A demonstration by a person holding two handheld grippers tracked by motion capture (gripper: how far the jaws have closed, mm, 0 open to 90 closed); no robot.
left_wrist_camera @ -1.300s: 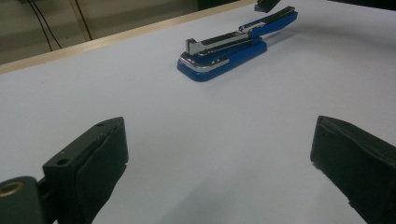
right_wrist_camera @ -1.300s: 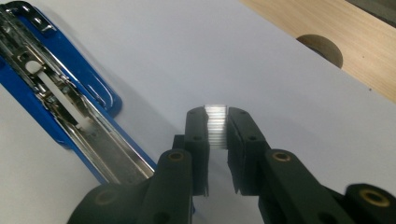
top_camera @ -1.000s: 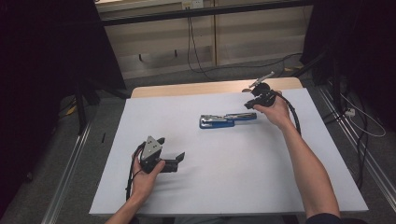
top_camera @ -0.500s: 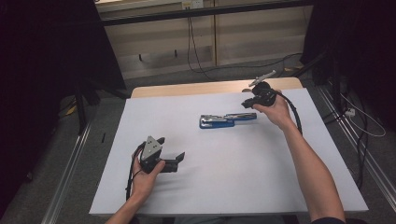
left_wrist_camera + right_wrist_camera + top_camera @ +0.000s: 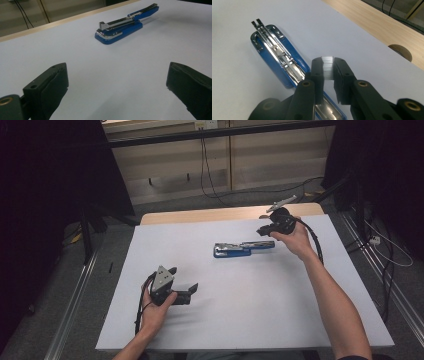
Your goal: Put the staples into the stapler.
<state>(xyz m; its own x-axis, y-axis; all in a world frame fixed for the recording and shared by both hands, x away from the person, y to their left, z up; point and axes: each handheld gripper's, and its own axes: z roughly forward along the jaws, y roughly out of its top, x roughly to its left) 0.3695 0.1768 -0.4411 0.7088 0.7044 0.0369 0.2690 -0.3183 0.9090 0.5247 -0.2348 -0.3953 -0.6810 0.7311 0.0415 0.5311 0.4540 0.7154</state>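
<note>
A blue stapler (image 5: 242,249) lies swung open on the white sheet, its metal magazine (image 5: 277,53) bared and facing up. My right gripper (image 5: 264,230) hovers just over the stapler's right end. Its jaws are shut on a short silvery strip of staples (image 5: 327,68), held just above the stapler's blue base (image 5: 297,60). My left gripper (image 5: 184,279) rests on the sheet at the near left, well apart from the stapler (image 5: 120,27). It is open wide, and nothing lies between its black fingers (image 5: 51,82).
The white sheet (image 5: 260,305) covers most of a wooden table (image 5: 220,214), whose bare far edge has a round hole (image 5: 400,51). Cables trail on the floor beyond. Dark curtains flank both sides.
</note>
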